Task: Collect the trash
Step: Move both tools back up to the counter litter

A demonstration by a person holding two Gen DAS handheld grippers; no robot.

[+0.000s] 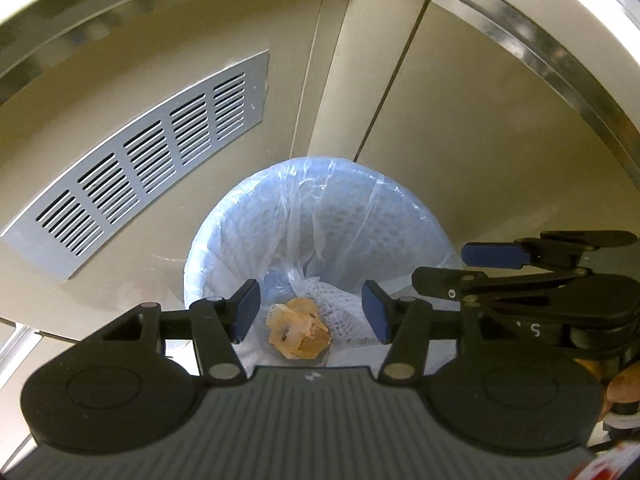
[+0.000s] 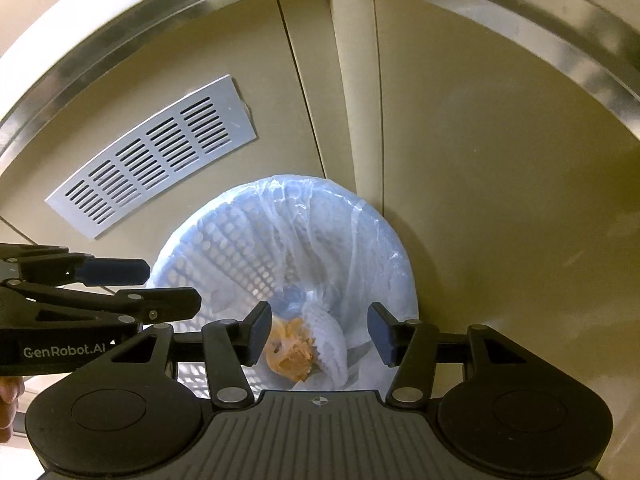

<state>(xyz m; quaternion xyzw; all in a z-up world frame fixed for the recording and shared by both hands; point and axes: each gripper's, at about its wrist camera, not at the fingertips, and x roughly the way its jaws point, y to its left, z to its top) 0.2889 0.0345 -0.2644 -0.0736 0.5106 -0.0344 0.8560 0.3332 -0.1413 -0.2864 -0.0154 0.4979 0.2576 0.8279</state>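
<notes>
Left claw [image 1: 311, 312], left wrist view: fingers spread, nothing between the blue pads [image 1: 245, 309]; it hangs above the bin [image 1: 224, 236], a blue mesh basket lined with a clear bag [image 1: 304, 216]; trash [image 1: 298, 332] lies at the bottom of the bin, an orange-tan crumpled lump beside a white foam net [image 1: 340, 308], seen in the gap between the pads; right claw [image 1: 460, 266] enters from the right edge, side-on, over the bin's right rim, its fingers apart and holding nothing; a grey vent grille [image 1: 152, 160] sits on the beige cabinet panel [image 1: 480, 140] left of the bin; a metal strip [image 1: 540, 56] runs along the panel's upper edge.

Right wrist view: right claw [image 2: 320, 334] fingers wide apart, empty, above the bin [image 2: 224, 248]; trash [image 2: 290, 354] shows low between the pads, touching the net [image 2: 326, 336]; left claw [image 2: 172, 286] reaches in from the left edge, just beside the bin's left rim, marked GenRobot.AI on its body; grille [image 2: 156, 168] up-left of the bin; bag [image 2: 352, 232] draped over the rim.
</notes>
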